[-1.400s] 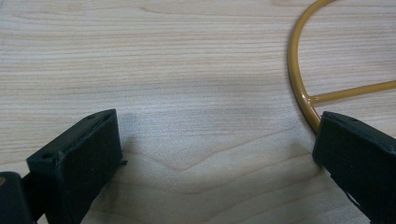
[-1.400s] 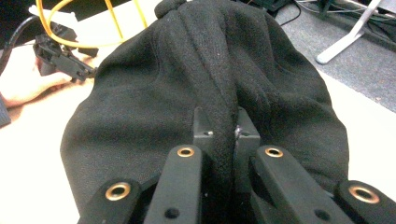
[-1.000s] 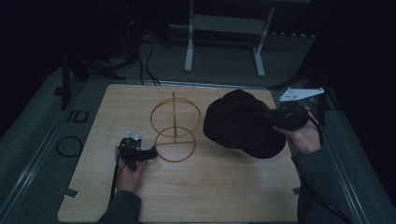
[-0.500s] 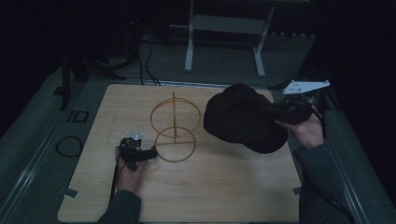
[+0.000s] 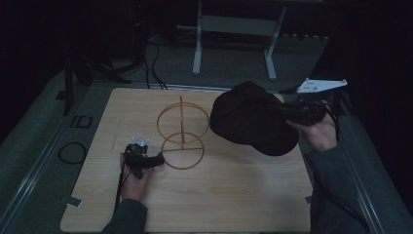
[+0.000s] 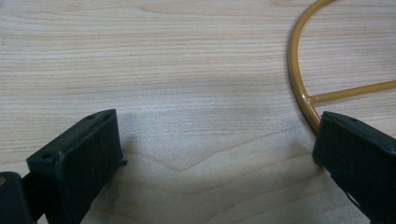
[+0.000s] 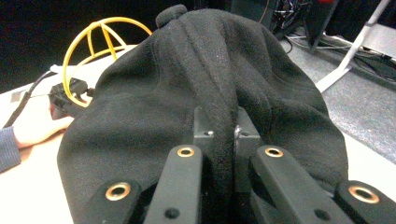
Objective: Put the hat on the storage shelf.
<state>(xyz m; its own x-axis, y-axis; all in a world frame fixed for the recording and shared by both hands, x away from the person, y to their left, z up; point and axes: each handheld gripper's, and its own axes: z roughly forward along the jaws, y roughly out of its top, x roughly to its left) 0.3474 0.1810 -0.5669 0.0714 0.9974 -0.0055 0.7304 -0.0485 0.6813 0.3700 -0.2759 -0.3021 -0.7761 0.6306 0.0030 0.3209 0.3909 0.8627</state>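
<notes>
Dark floor with cables and a metal frame surrounds the pale wooden surface. At its middle stands a yellow wire stand. The left gripper rests near the left edge, jaws spread wide, one touching the stand's base ring. Over the right edge, the right gripper holds a black cap aloft, jaws clamped on its fabric.
</notes>
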